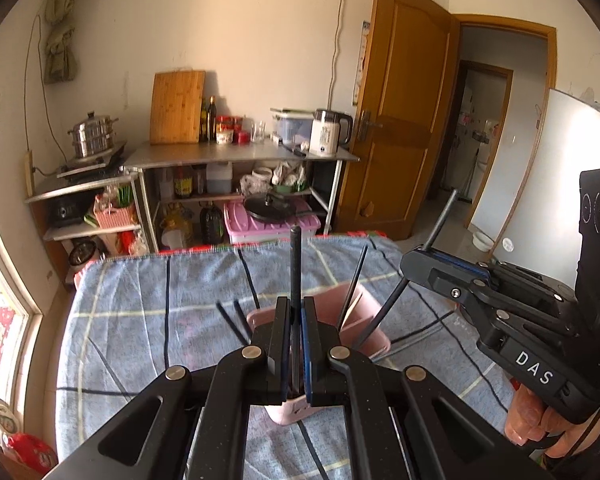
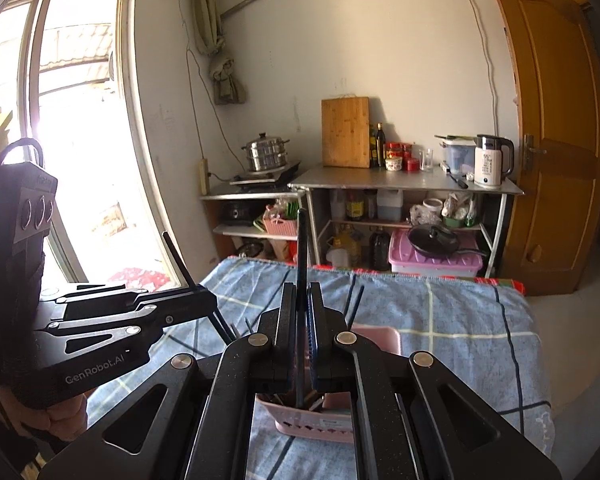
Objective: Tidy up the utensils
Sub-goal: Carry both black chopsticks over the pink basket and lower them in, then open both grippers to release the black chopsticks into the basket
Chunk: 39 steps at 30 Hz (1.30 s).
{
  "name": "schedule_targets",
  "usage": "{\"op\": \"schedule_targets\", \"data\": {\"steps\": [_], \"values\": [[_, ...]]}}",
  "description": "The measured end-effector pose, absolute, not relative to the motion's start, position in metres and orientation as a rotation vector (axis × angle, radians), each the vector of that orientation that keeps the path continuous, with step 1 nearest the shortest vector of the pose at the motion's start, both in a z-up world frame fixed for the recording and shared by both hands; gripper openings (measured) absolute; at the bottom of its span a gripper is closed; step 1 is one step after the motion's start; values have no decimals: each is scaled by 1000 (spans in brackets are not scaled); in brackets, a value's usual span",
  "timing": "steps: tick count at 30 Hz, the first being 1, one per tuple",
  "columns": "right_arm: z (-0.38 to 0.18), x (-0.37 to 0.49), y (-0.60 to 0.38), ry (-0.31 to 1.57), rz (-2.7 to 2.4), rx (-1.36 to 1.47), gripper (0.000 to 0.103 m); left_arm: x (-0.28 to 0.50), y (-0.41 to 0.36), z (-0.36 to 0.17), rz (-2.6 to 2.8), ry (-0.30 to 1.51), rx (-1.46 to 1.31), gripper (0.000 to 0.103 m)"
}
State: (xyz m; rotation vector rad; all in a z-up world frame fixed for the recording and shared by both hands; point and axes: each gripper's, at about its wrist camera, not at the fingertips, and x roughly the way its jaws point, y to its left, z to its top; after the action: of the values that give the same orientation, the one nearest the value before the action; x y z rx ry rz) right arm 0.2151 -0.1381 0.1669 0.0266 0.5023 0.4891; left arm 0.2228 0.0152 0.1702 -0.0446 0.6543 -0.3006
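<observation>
Both grippers are over the table, and each one has a chopstick clamped tight. The left gripper has its jaws pinched on a dark chopstick that stands nearly upright between the blue pads. Right below it sits the pink holder, resting on the blue checked cloth that covers the table. One more chopstick leans out of the holder's far compartment, and two short dark tips poke up at its left edge.

Over on the right, the right gripper is gripping its own chopstick, tilted, with the lower end angling down toward the holder's right side. From its own camera the right gripper shows the stick upright between closed pads, the pink holder just beneath, more sticks visible inside its near compartment. The left gripper hangs to the left there, close by.

Far behind, a metal shelf carries a cutting board and a white kettle.
</observation>
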Motion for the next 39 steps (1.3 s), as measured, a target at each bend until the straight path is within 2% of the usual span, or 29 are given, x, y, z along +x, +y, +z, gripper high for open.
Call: {"op": "schedule_targets", "data": {"steps": [9,17,22,39], "values": [[133,221,-138,612,481,17,5,231,22,124,-291,752,-78,4],[127,219,-145,653,478,27,5,225,23,120,-289,747,-86,5],[134,209,-150,629,477,15,16,212,24,128,-285,717,-92,5],[129,137,-187,586,437,55,26,120,17,125,-242,624,-76,7]]}}
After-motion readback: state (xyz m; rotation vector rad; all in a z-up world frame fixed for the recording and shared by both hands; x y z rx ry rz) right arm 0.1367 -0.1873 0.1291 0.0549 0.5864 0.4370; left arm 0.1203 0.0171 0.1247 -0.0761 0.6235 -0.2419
